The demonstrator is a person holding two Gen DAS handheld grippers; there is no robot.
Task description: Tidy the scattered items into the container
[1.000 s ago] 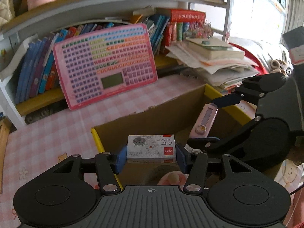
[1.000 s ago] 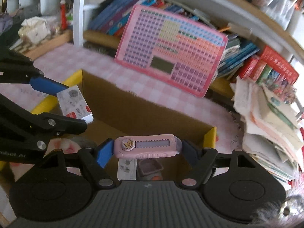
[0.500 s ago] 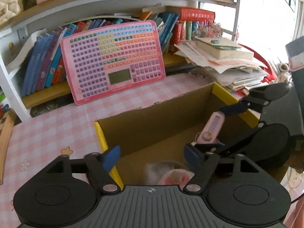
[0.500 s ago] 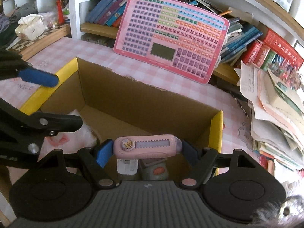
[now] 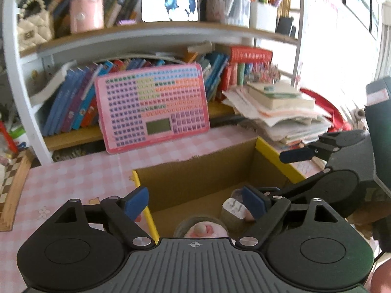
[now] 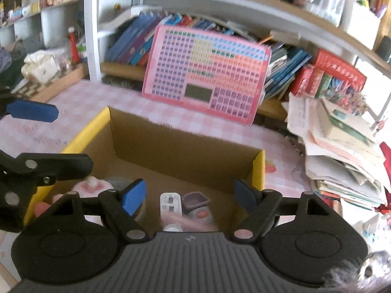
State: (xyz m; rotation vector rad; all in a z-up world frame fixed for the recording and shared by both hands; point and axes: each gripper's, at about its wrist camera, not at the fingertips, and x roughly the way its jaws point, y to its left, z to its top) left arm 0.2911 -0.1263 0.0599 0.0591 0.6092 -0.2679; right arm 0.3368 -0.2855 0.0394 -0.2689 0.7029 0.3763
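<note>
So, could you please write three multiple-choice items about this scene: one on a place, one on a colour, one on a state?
1. Where does the pink keyboard-like toy board stand?
A. inside the box
B. leaning against the books on the shelf behind the box
C. flat on the paper stack

2. What colour are the side edges of the brown cardboard box?
A. yellow
B. green
C. white

3. How do the jaws of the right gripper stand?
A. shut on a pink cutter
B. shut on nothing
C. open, nothing between them

Answers: 1 B, it is propped upright against the book spines. 2 A, yellow strips line both side rims. 3 C, the blue pads are apart and bare.
</note>
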